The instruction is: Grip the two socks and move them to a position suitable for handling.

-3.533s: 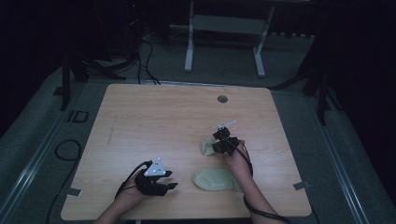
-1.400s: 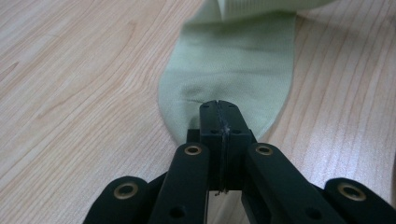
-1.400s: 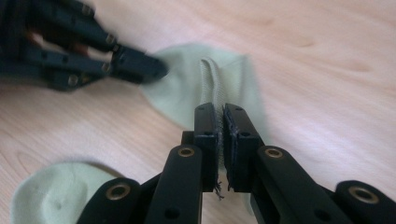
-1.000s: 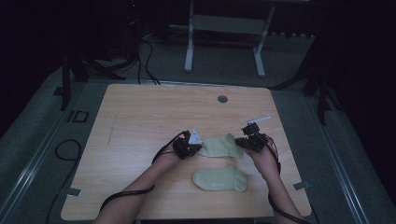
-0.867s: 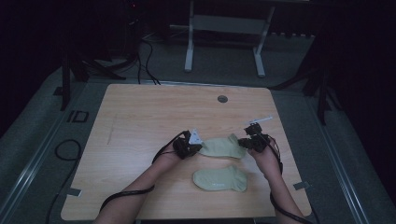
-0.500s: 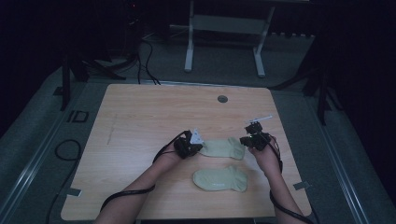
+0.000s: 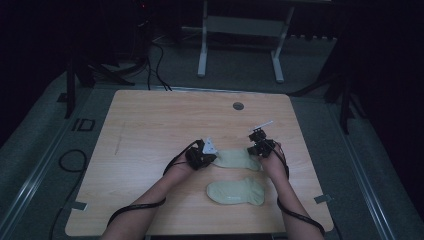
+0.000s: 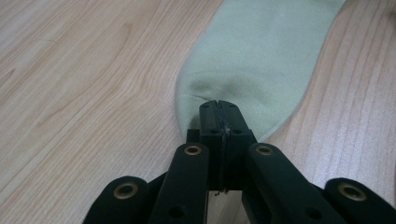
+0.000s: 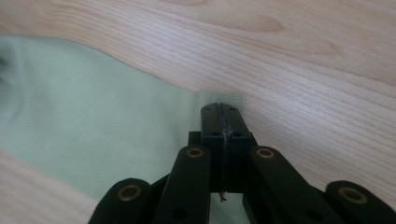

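Left gripper (image 8: 218, 106): jaws pressed together, pinching the rounded end of the far sock (image 8: 261, 60); fabric puckers at the tips. Right gripper (image 9: 219, 109): jaws have just been closing, now clamped on the corner of that sock's (image 9: 93, 126) opposite end, with a bit of ribbed edge poking past the tips.

High view: far sock (image 7: 237, 158) lies flat on the wooden table (image 7: 150, 125), stretched between left gripper (image 7: 202, 156) and right gripper (image 7: 260, 146), right of centre. Second sock (image 7: 236, 191), same pale green, lies just nearer the person, apart from the first, untouched. Both forearms come in from the near edge, cables trailing. Round grommet (image 7: 238, 106) sits near the table's far edge.
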Motion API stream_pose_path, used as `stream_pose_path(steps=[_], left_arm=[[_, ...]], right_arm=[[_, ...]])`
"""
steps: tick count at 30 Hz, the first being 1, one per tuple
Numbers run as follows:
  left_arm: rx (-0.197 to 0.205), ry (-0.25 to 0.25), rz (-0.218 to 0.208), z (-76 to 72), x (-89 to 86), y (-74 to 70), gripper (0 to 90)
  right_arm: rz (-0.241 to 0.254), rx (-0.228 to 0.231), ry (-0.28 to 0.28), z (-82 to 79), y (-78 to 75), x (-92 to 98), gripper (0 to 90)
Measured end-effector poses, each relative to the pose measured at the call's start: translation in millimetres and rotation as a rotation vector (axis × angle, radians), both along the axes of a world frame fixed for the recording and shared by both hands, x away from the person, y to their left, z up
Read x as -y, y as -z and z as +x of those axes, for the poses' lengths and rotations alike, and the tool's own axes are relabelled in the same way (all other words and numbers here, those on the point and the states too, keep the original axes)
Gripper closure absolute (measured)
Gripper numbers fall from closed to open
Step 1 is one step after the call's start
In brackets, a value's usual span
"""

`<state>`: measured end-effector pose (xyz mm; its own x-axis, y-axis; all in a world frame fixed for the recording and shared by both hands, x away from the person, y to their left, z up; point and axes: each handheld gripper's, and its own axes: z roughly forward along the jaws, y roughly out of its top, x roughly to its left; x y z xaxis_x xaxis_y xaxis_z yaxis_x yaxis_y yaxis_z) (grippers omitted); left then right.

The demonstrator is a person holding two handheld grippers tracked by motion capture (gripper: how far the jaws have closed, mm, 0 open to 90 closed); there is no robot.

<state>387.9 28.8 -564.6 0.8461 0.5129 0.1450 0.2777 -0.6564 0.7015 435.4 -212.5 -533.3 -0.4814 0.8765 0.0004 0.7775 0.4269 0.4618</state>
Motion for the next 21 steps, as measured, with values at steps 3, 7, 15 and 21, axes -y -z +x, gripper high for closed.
stream_pose_path(steps=[3,7,15,21], left_arm=[[-0.001,-0.004,0.0,0.0,-0.7,0.0,89.0],[-0.004,-0.008,-0.003,0.1,-0.6,-0.1,89.0],[-0.02,-0.024,-0.016,2.9,0.1,-0.3,88.9],[-0.045,-0.039,-0.031,1.4,-0.7,-3.8,68.3]], right_arm=[[0.006,0.011,0.014,3.2,1.6,3.0,89.8],[0.001,0.015,0.021,5.4,1.6,5.8,89.7],[-0.004,0.01,0.008,8.0,0.6,4.8,87.8],[0.006,0.017,-0.021,2.7,-4.7,4.3,75.7]])
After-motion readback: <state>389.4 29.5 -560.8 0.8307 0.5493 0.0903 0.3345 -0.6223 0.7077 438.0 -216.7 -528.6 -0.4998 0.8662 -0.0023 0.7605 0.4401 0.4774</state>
